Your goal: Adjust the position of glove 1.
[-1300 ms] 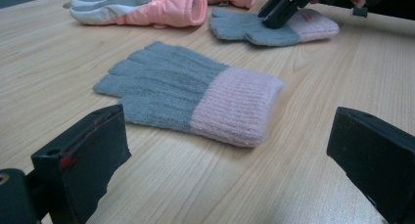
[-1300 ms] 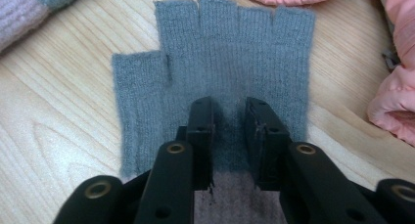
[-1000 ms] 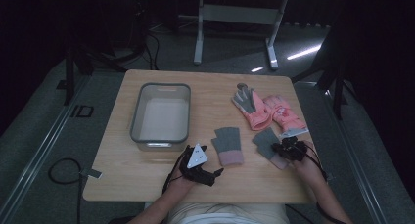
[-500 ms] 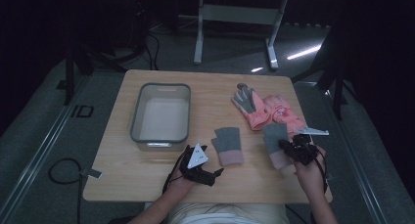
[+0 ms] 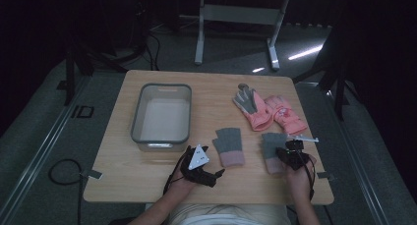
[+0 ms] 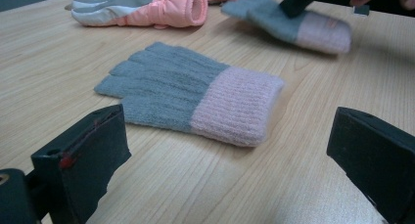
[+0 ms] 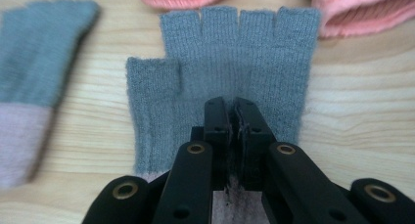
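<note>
Two grey fingerless gloves with pink cuffs lie on the wooden table (image 5: 123,181). My right gripper (image 5: 289,155) (image 7: 234,111) is shut on the right grey glove (image 5: 270,142) (image 7: 235,57), pinching its fabric near the cuff; the glove's fingers point away from me. The left grey glove (image 5: 229,145) (image 6: 191,92) lies flat just ahead of my left gripper (image 5: 216,175) (image 6: 227,141). That gripper is open, its jaws wide apart and touching nothing. In the left gripper view the right grey glove (image 6: 293,23) sits farther off.
A pair of pink padded gloves (image 5: 268,109) (image 6: 147,9) (image 7: 362,9) lies just beyond the grey ones at the right. A grey rectangular bin (image 5: 135,122) stands at the table's left middle. The table's near edge is close to both hands.
The right gripper has shifted sideways with the right grey glove in it, and the glove now lies straighter. The left gripper has kept still.
</note>
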Motion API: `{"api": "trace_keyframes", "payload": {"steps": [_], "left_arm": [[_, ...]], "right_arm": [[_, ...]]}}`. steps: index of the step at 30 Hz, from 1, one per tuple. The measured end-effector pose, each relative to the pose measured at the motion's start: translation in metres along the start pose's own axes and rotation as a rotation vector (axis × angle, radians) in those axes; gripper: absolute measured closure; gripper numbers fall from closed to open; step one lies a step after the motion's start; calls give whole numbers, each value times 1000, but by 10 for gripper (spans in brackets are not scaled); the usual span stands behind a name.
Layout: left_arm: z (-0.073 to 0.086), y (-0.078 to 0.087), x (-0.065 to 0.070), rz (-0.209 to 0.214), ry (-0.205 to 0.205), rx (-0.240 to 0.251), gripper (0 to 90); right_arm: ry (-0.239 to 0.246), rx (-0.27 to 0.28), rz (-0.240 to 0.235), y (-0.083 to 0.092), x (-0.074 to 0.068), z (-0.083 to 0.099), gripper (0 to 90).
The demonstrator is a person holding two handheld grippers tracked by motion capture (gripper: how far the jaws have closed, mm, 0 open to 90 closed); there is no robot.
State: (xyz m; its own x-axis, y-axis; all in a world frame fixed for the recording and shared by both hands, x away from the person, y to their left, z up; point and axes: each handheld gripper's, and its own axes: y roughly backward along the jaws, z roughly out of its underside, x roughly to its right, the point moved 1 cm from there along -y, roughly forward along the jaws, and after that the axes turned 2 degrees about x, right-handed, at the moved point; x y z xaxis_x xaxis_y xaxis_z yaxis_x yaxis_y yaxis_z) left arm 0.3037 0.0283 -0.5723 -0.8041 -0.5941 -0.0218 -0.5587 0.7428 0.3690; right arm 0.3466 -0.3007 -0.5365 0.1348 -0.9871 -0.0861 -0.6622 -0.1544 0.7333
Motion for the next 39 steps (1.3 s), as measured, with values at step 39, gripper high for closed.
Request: {"api": "trace_keyframes", "payload": {"steps": [39], "left_arm": [[0,0,1,0,-7,3,13]], "right_arm": [[375,-31,-236,-12,37,-11,594]]}}
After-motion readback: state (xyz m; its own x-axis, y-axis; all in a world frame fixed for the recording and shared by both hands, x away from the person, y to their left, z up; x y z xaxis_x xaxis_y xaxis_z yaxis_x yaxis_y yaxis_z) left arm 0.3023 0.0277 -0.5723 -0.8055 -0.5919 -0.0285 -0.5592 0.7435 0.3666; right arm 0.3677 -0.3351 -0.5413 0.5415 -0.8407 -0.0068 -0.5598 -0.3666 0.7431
